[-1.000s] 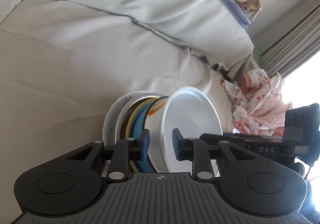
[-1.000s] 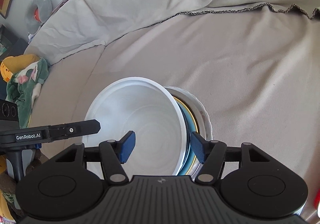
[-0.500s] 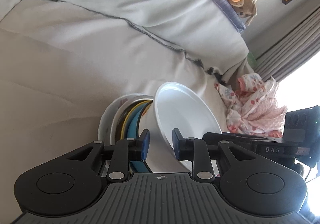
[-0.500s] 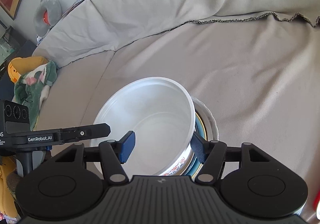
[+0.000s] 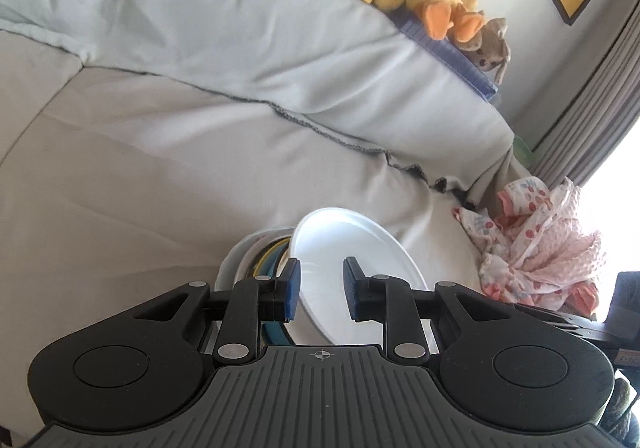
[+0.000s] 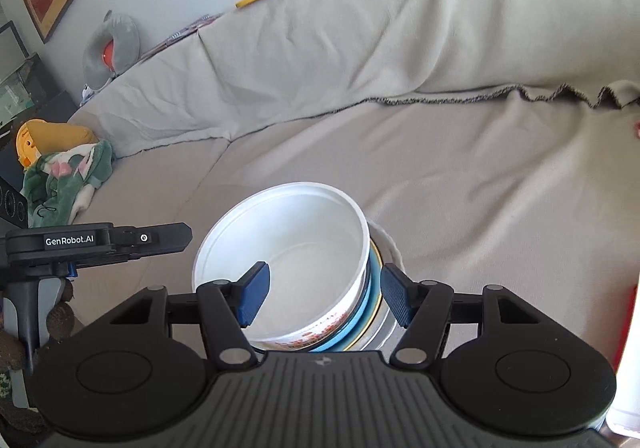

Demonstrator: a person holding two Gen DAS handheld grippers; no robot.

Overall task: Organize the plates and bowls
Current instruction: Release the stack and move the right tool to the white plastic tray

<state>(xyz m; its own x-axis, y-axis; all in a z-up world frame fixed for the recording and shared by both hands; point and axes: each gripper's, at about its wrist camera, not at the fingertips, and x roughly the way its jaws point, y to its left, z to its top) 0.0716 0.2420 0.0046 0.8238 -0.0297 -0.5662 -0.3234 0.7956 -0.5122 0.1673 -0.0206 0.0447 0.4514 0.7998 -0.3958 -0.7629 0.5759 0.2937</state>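
A white paper bowl (image 6: pixel 288 248) with red print on its side sits on top of a stack of dishes (image 6: pixel 370 308): blue, yellow-rimmed, metal and white. The stack rests on a grey sofa seat. My right gripper (image 6: pixel 322 298) is open, its fingers on either side of the bowl's near wall and the stack, not touching. In the left wrist view the white bowl (image 5: pixel 360 272) and the stack (image 5: pixel 256 260) lie right ahead. My left gripper (image 5: pixel 318 290) has a narrow gap; its fingers straddle the bowl's rim, contact unclear.
The sofa back cushion (image 6: pixel 400 47) rises behind. A pink spotted cloth (image 5: pixel 536 248) lies right of the stack. Plush toys (image 5: pixel 432 3) sit on the sofa back; a green cloth and yellow toy (image 6: pixel 60 167) lie at the seat's left end.
Both grippers have pulled back and tilted up, so the bowl and stack appear smaller and lower. The white bowl now sits more upright on the stack.
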